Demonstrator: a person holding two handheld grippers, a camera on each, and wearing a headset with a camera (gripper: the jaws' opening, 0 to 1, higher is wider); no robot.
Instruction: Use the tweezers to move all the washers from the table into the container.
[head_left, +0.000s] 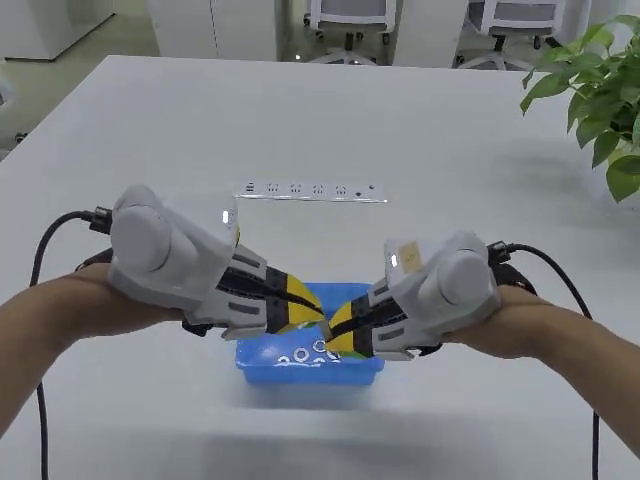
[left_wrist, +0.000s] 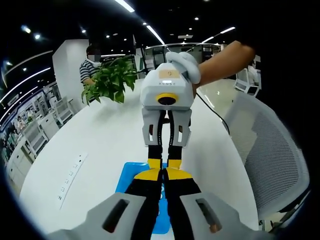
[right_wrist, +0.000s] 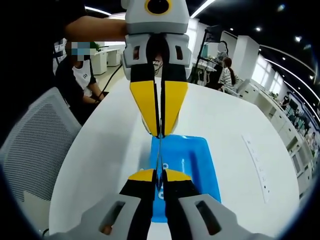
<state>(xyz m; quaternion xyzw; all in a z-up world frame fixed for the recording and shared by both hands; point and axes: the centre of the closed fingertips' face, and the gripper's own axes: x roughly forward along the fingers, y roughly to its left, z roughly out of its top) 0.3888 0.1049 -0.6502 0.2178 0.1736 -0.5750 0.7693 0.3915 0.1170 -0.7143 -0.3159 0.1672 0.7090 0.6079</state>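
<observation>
Head view, left to right: left gripper (head_left: 316, 312), grey rounded plastic shell with black and yellow wedge-shaped jaws, angled down and inward. Jaws pressed together. Its tips sit over the container (head_left: 262, 364), a shallow blue plastic rectangular tray on the smooth white table (head_left: 300, 120). Small flat metal ring washers (head_left: 300, 355) lie inside the tray, on its floor. The right gripper (head_left: 331, 335) has the same shell and comes in from the other side, tips almost meeting the left's, also above the tray.

Right gripper view: tweezers (right_wrist: 159, 152), a thin shiny metal strip, run from between the right gripper's closed yellow tips up to the left gripper's closed tips. The right clamps them. Whether the left actually pinches the far end, cannot tell. The blue tray is directly beneath.

Beyond the tray is a flat white power strip (head_left: 315, 191). A leafy green plant (head_left: 600, 100) stands at the table's far right.
</observation>
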